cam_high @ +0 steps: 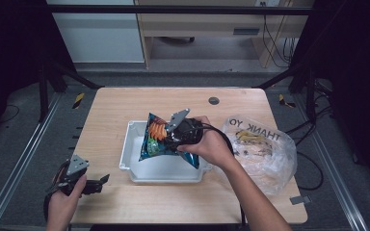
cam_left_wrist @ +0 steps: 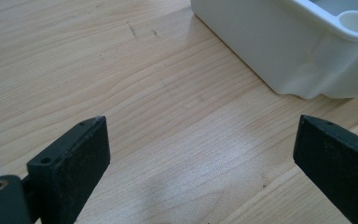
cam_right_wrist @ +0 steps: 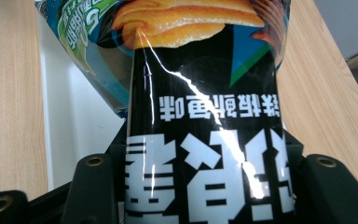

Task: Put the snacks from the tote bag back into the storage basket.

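Right claw (cam_high: pixel 173 137) grips a snack bag (cam_high: pixel 160 139) over the white bin (cam_high: pixel 127 159), not yet released; left claw (cam_high: pixel 99 183) rests wide, empty, on the worktop (cam_high: pixel 125 103)'s near left.

The snack bag (cam_high: pixel 166 139) is blue and teal with a splash of orange chips printed near its top; in the right gripper view its face (cam_right_wrist: pixel 205 121) reads as glossy black with bold white characters, orange-yellow chip pictures, a green triangle and a pale green patch with white lettering. The bin (cam_high: pixel 164 168) is plain white — its wall (cam_left_wrist: pixel 279 51) looks faintly cream in the left gripper view. The table (cam_high: pixel 125 101) is light wood with a fine straight grain and one small dark grey disc (cam_high: pixel 214 100). The plastic bag (cam_high: pixel 265 149) is clear and whitish, printed in black capitals, with something yellow showing through. Both grippers — left (cam_high: pixel 99 182), right (cam_high: pixel 171 137) — are black, each topped by a grey plate.
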Demonstrator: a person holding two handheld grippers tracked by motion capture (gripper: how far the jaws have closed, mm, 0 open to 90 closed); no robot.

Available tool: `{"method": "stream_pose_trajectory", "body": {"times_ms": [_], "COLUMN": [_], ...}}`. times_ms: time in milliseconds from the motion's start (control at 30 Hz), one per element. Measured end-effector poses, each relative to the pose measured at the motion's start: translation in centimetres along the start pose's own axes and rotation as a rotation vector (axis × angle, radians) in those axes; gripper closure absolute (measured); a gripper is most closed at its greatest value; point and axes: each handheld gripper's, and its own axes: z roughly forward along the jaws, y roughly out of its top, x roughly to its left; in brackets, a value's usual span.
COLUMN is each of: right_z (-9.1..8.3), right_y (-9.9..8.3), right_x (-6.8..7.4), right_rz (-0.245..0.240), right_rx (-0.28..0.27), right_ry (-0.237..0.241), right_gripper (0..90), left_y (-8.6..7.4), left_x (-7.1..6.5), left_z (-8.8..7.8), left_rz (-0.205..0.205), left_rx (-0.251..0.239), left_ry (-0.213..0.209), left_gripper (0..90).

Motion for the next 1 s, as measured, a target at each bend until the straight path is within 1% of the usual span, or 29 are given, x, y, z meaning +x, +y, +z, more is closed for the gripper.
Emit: {"method": "stream_pose_trajectory", "body": {"times_ms": [67, 167, 333, 433, 533, 667, 767, 833, 1000], "right_z": [0.3, 0.7, 1.5, 2.1, 2.5, 3.1, 3.6, 3.9, 4.5], "right_y": [0.1, 0.1, 0.3, 0.3, 0.3, 0.5, 0.7, 0.7, 0.7], "right_x": [0.1, 0.1, 0.2, 0.3, 0.4, 0.6, 0.7, 0.8, 0.8], "right_rz": [-0.010, -0.016, -0.026, -0.038, -0.042, -0.047, -0.058, -0.061, -0.074], "right_rx": [0.001, 0.012, 0.016, 0.041, 0.054, 0.065, 0.070, 0.076, 0.091], "right_ry": [0.003, 0.007, 0.019, 0.026, 0.028, 0.035, 0.052, 0.055, 0.065], "right_gripper": [43.9, 43.9, 43.9, 43.9, 43.9, 43.9, 43.9, 43.9, 43.9], "left_y": [0.0, 0.1, 0.1, 0.1, 0.1, 0.1, 0.1, 0.1, 0.1], "left_x": [0.0, 0.1, 0.1, 0.1, 0.1, 0.0, 0.0, 0.1, 0.1], "left_z": [0.0, 0.1, 0.2, 0.1, 0.1, 0.1, 0.2, 0.2, 0.2], "left_rz": [0.000, 0.005, 0.001, 0.002, 0.001, 0.005, 0.001, -0.001, -0.001], "left_rx": [-0.004, 0.004, 0.001, 0.003, 0.000, 0.004, -0.002, 0.000, 0.000], "left_ry": [0.001, -0.003, -0.002, 0.001, -0.001, -0.005, -0.004, -0.003, -0.003], "left_gripper": [3.3, 3.3, 3.3, 3.3, 3.3, 3.3, 3.3, 3.3, 3.3]}}
